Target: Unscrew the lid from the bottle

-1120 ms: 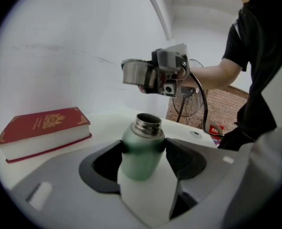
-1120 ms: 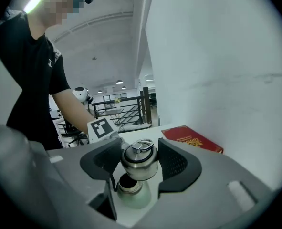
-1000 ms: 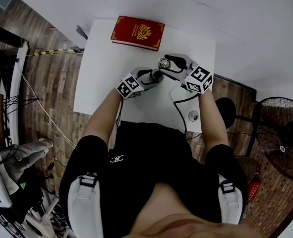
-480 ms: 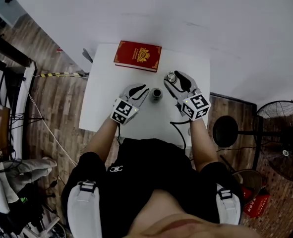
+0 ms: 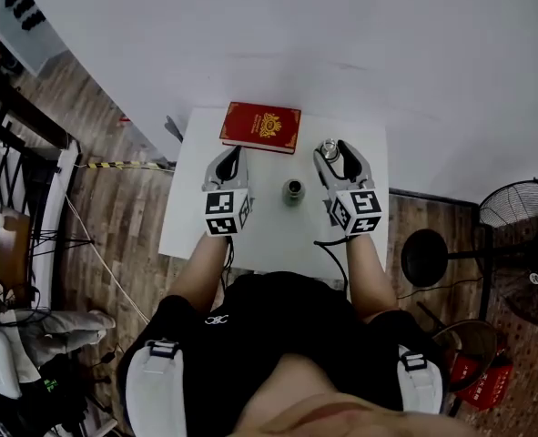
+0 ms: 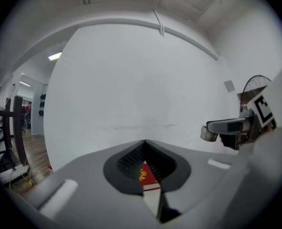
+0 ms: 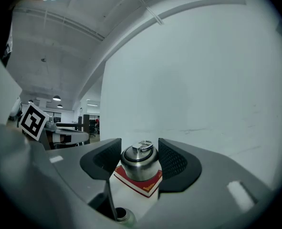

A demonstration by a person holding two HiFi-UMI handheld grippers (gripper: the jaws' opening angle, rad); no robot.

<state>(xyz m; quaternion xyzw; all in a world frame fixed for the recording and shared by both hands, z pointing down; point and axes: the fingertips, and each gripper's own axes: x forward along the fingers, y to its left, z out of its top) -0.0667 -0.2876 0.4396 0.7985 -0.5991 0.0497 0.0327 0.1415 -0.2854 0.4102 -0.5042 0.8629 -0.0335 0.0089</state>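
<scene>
A small metal bottle (image 5: 293, 190) stands with its mouth uncovered in the middle of the white table (image 5: 273, 235), and neither gripper touches it. Its mouth (image 7: 123, 216) shows at the bottom of the right gripper view. My right gripper (image 5: 332, 149) is to the right of the bottle and a little farther back, shut on the steel lid (image 7: 139, 162), which sits between the two ribbed pads. My left gripper (image 5: 231, 157) is to the left of the bottle, shut with nothing in it; its jaw tips (image 6: 144, 143) meet.
A red book (image 5: 260, 127) with a gold emblem lies at the table's far edge against the white wall. A floor fan (image 5: 523, 221) and a round stand base (image 5: 423, 258) stand to the right of the table. Railings run along the left.
My left gripper has let go of the bottle, drawn off to the left and shut. My right gripper has carried the lid away from the bottle to the right.
</scene>
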